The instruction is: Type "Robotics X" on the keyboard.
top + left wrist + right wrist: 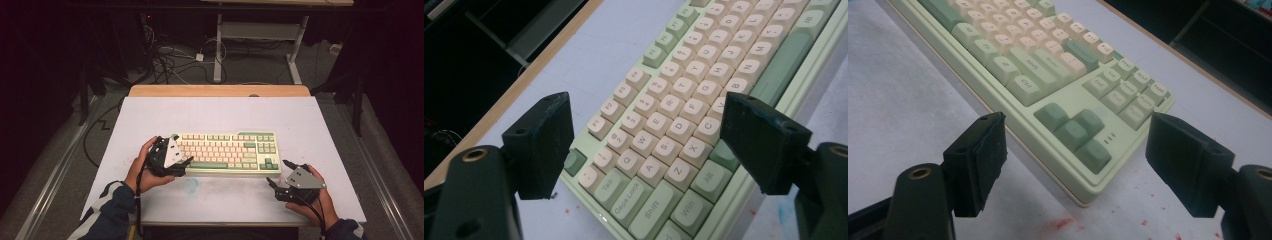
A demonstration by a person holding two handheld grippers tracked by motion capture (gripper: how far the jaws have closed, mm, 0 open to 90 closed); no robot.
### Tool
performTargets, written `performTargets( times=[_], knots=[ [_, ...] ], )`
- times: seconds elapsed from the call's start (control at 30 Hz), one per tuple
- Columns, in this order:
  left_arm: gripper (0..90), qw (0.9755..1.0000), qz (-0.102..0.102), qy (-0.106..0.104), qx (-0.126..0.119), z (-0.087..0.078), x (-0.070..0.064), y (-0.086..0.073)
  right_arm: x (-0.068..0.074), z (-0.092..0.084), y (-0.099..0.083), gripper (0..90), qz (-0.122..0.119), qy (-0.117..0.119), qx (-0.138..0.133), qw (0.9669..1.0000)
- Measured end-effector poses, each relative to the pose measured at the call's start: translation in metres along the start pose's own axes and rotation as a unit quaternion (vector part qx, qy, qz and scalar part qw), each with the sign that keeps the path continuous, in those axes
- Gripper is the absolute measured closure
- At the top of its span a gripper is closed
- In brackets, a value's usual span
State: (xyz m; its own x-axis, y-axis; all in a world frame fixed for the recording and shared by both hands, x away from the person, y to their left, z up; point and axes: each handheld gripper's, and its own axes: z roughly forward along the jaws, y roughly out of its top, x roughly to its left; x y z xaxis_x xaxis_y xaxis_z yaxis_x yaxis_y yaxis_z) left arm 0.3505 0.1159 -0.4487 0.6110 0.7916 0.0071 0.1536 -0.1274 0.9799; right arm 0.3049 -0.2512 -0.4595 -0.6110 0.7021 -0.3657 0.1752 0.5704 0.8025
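We see the keyboard (226,153) flat mid-table (150,115). Left gripper (644,145) is at its left end, jaws wide, straddling the keys w/o pressing. Right gripper (1075,160) is near the front right corner by the arrow keys (1075,132), jaws wide, nothing held.

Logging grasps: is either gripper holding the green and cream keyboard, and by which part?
Nothing is held: left gripper and right gripper are open near the green and cream keyboard's ends.
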Motion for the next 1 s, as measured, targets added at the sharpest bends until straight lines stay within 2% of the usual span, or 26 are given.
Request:
performTargets(
  times=[0.17,0.6,0.7,0.77,0.87,0.93,1.0],
  knots=[
    [20.1,0.9998,0.003,0.018,0.001,-0.008,0.007,-0.008,0.001,0.001,0.0,25.2,-0.001,-0.001,0.002,1.0],
    [19.2,0.9993,-0.017,0.03,0.014,-0.029,0.016,-0.022,0.002,0.005,0.008,25.2,0.004,0.003,0.0,1.0],
    [19.2,0.9989,-0.026,0.036,0.017,-0.033,0.019,-0.026,0.001,0.007,0.012,25.2,0.012,0.01,-0.009,0.9998],
    [19.2,0.9983,-0.04,0.037,0.017,-0.035,0.02,-0.028,-0.001,0.008,0.015,25.2,0.012,0.013,-0.012,0.9998],
    [19.2,0.998,-0.043,0.042,0.022,-0.038,0.021,-0.032,0.0,0.011,0.021,26.1,0.015,0.021,-0.009,0.9996],
    [19.2,0.9969,-0.066,0.039,0.019,-0.042,0.022,-0.032,0.0,0.014,0.026,27.5,0.011,0.022,-0.011,0.9996],
    [19.2,0.9965,-0.065,0.047,0.021,-0.045,0.023,-0.036,0.001,0.016,0.03,29.4,0.015,0.028,-0.014,0.9994]
  ],
)
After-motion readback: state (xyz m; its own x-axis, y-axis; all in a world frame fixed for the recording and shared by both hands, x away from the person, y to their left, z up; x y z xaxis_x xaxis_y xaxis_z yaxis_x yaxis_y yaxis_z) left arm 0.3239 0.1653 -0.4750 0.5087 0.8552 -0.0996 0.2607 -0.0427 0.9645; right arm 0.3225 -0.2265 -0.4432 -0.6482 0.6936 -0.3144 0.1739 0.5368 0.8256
